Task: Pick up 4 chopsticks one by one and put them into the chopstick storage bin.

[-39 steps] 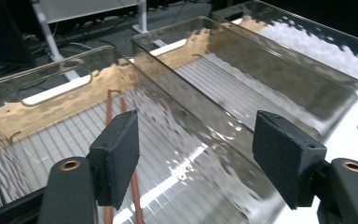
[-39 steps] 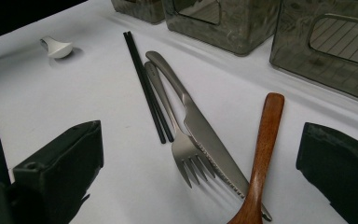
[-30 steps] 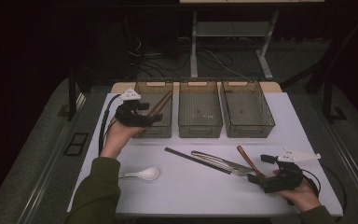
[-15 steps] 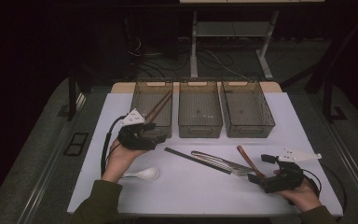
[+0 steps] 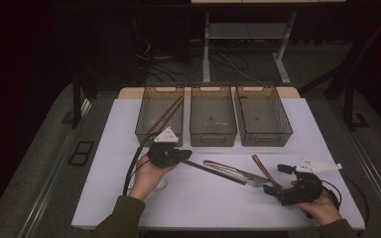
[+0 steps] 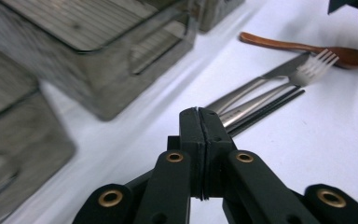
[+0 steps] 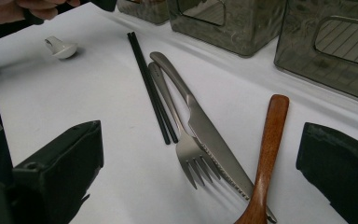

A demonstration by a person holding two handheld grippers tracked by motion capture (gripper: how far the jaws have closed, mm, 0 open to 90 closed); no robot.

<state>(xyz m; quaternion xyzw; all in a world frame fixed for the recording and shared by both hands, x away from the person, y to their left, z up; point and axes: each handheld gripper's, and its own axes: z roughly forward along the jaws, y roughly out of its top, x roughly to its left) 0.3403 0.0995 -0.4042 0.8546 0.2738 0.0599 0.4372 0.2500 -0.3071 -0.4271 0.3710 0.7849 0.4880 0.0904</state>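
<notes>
Right gripper (image 5: 284, 174) near table edge, jaws wide apart, empty, flanking brown wooden spoon (image 7: 265, 154), steel fork (image 7: 186, 142) and knife (image 7: 205, 128); left gripper (image 5: 182, 154) pressed fully closed, empty, over black chopsticks (image 5: 213, 171); smoky plastic bins (image 5: 213, 116) beyond.
</notes>
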